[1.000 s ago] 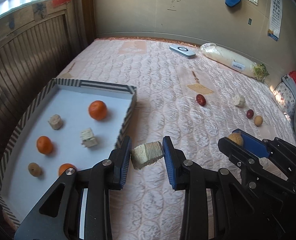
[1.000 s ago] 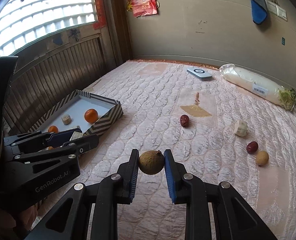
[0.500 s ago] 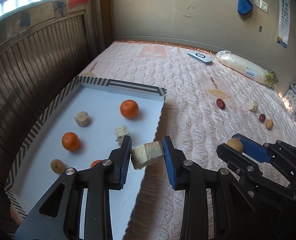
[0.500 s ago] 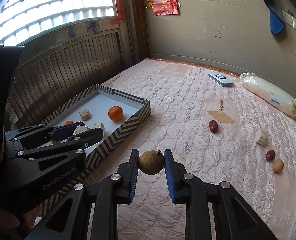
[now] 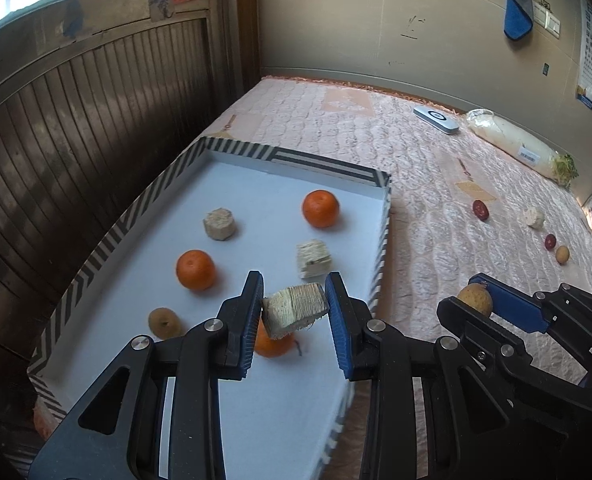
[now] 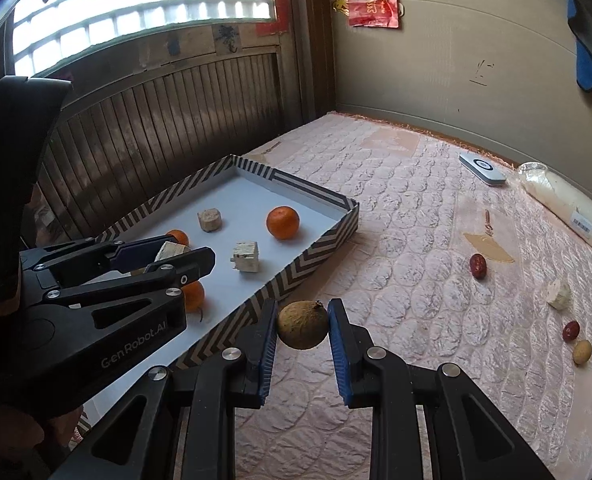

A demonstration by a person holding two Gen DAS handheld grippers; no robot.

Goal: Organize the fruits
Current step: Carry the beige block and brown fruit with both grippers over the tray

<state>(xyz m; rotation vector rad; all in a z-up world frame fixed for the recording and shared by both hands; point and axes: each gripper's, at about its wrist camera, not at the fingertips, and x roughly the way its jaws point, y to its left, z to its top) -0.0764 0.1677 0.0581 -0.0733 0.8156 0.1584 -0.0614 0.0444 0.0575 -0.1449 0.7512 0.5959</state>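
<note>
My left gripper [image 5: 294,310] is shut on a pale fibrous chunk [image 5: 295,309] and holds it above the near right part of the striped tray [image 5: 292,158]. The tray holds three oranges [image 5: 321,208], two pale chunks [image 5: 313,258] and a small brown fruit [image 5: 164,321]. My right gripper [image 6: 302,324] is shut on a round brown fruit [image 6: 303,323], just outside the tray's right wall [image 6: 296,276]. On the quilt lie two red dates [image 6: 478,266], a pale chunk [image 6: 558,294] and a tan fruit [image 6: 582,351].
A pink quilted bed [image 6: 416,240] carries everything. A white remote [image 6: 482,168] and a bagged white radish [image 6: 568,206] lie near the far wall. A wooden slatted wall [image 5: 76,120] runs along the tray's left side.
Both grippers have moved left toward the tray with their loads. The left gripper's chunk went from over the quilt to over the tray floor. The right gripper now hangs by the tray's wall.
</note>
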